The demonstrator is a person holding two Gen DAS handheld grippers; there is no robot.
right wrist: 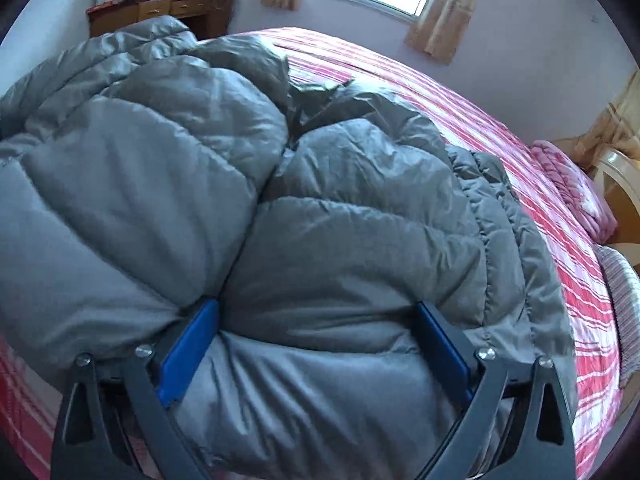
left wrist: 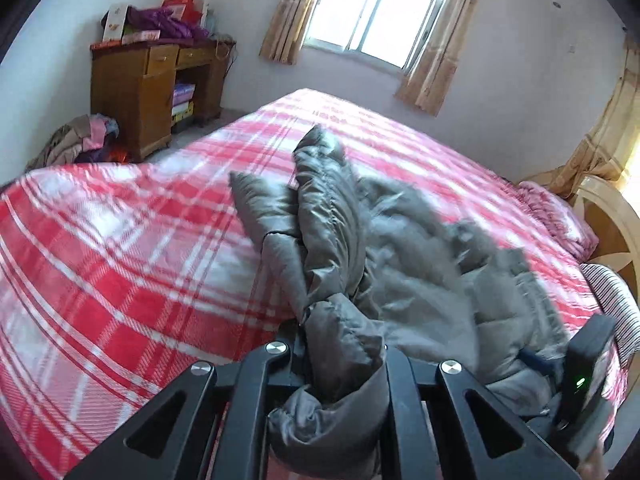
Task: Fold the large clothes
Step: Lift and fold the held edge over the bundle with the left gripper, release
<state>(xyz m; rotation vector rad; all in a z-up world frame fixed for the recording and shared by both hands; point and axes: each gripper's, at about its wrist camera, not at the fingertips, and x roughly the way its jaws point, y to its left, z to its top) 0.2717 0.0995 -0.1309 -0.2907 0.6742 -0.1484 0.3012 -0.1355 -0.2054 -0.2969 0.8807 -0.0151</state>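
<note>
While the left view takes in most of the room, the right view is nearly filled by the grey jacket [right wrist: 256, 208], which lies on the bed [right wrist: 520, 168] and hides most of the plaid cover.

From the left camera, the left tongs [left wrist: 340, 364] are closed on a bunched fold of the jacket [left wrist: 400, 264]; cloth is pinched between the black arms and spills over them toward the lens. Beyond that fold a sleeve [left wrist: 320, 184] runs away toward the window [left wrist: 376, 16], with a second flap beside it on the desk side. This view alone shows the right tongs from outside, as a dark body with a green light [left wrist: 580, 384] at the jacket's edge farthest from the desk. Only here are the pile of clothes [left wrist: 84, 140] on the floor beside the desk [left wrist: 136, 92] and the desk's open shelves visible.

From the right camera, the right tongs [right wrist: 318, 344] stand wide apart, with a quilted panel of the jacket swelling between the two blue pads [right wrist: 188, 352]. I cannot tell whether the pads press it. Only this view shows the jacket's broad puffy body and its ruffled seam on the side away from the desk [right wrist: 180, 8]. A pink blanket [right wrist: 568, 184] lies at the bed's far corner from the desk in both views.
</note>
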